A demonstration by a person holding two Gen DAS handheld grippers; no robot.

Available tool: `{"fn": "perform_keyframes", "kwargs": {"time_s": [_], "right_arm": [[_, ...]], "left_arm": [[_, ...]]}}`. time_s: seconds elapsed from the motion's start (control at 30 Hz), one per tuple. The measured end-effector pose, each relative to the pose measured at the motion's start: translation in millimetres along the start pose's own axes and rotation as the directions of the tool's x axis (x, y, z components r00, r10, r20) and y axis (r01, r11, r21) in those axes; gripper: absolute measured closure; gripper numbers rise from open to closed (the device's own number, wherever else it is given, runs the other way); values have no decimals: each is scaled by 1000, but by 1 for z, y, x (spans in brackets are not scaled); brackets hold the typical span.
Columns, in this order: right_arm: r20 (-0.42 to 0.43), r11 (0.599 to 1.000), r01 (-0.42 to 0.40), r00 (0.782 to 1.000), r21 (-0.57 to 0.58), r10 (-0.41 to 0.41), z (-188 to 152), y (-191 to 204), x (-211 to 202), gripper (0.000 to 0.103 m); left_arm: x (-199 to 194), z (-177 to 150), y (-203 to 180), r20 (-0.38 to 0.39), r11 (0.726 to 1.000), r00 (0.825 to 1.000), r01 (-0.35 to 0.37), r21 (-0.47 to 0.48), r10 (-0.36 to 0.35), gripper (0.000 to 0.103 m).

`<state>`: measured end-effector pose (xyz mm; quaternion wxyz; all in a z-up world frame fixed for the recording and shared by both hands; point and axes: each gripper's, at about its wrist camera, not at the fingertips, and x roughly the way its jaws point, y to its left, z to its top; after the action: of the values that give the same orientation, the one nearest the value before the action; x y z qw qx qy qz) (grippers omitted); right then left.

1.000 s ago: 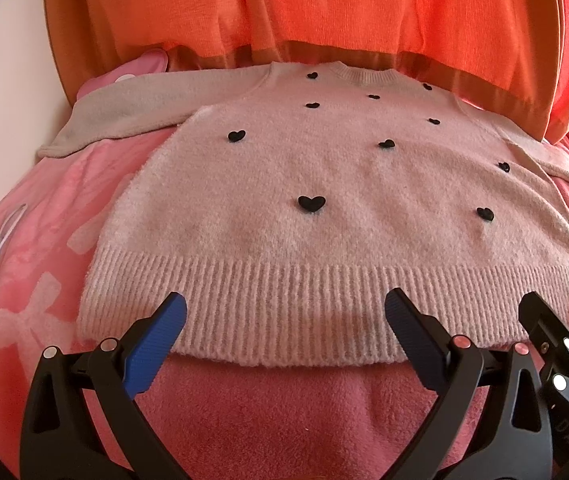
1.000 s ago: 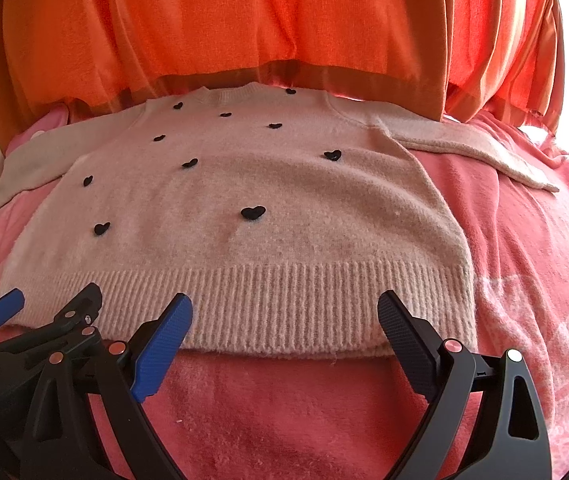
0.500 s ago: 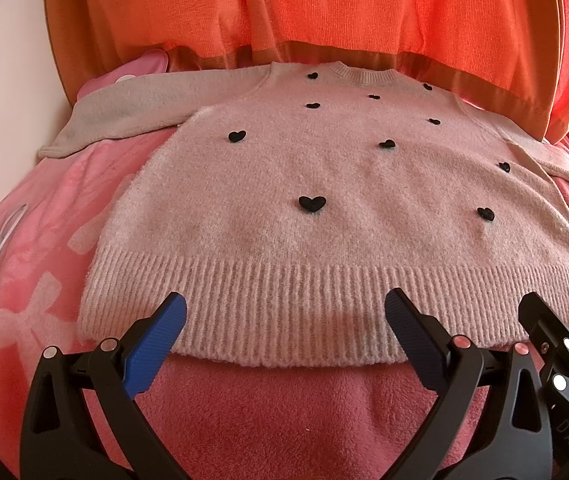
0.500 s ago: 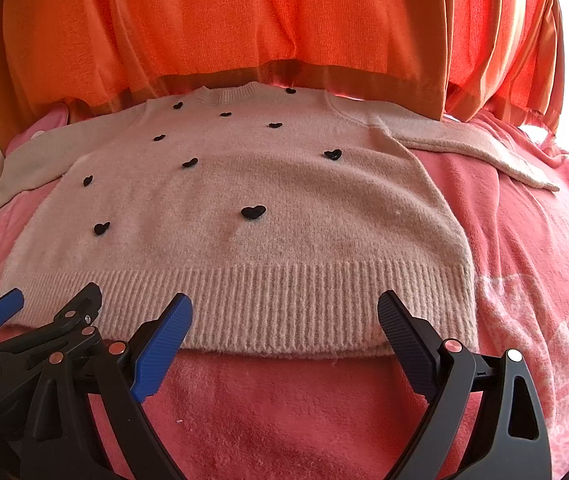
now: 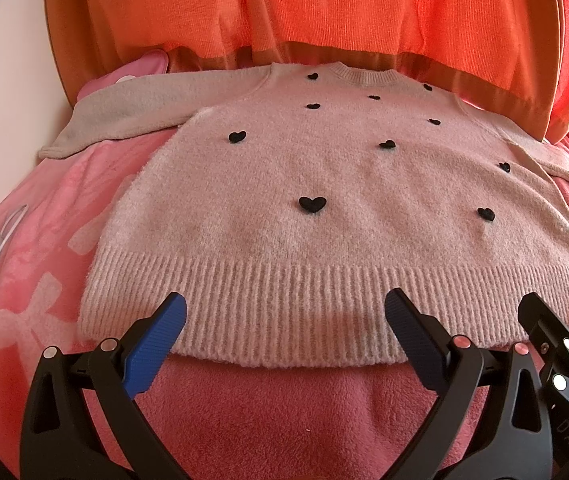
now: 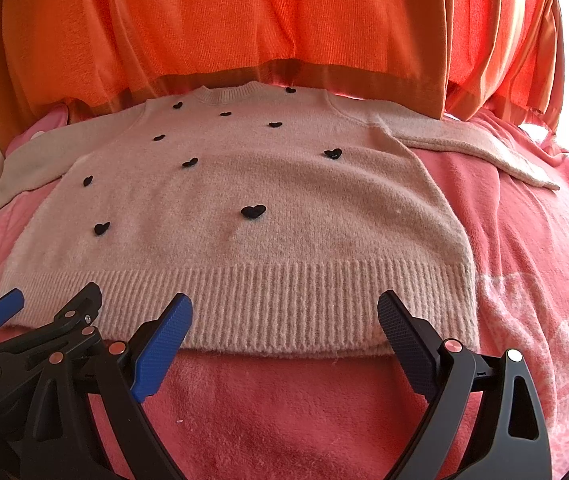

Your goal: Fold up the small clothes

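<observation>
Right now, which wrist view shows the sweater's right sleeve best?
The right wrist view: the right sleeve lies fully visible, spread across the pink blanket. The left wrist view catches only part of it, cut off at the frame edge.

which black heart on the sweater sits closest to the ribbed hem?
In the left wrist view, the large heart on the sweater, above the gap between the left gripper fingers. The heart further right sits about level; all others lie nearer the collar.

A: Any writing to read here?

B: Only on the right claw (image 5: 564, 312), low at the right in the left wrist view: raised letters "DAS" on its black body, cut off by the frame.

A: Anything on the sweater (image 5: 324, 208)?

B: No, only black hearts.
</observation>
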<state>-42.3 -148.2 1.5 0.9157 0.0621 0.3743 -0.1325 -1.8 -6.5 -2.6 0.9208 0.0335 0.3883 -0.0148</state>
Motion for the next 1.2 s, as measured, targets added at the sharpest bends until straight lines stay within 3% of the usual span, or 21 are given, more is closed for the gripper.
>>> {"fn": "perform_keyframes", "kwargs": {"time_s": [0.7,0.8,0.9,0.97,1.03,1.1,1.2], "right_arm": [[-6,1000,-8,1000,5,8,0,1,0,11],[-63,996,-63,996,59,66,10,-11,3,13],[-23,969,-119,992,216,126,38,-59,-10,15],[48,945,-108,994,309,98,64,-109,-15,14],[65,925,-62,997,375,41,86,-167,-2,13],[46,896,7,998,445,-30,98,-222,19,14],[-21,804,111,992,584,-122,106,-314,67,15]], "left_arm": [[-1,2,2,7,1000,1000,-1,-1,1,6],[-5,5,6,-3,998,998,57,-22,-57,6],[-11,13,19,0,986,989,150,-72,-150,6],[-14,21,30,8,976,982,190,-105,-190,6],[-10,30,40,-6,965,977,210,-157,-214,6],[-1,45,57,-4,934,970,234,-271,-244,6],[15,62,68,-10,892,970,218,-395,-242,5]]}}
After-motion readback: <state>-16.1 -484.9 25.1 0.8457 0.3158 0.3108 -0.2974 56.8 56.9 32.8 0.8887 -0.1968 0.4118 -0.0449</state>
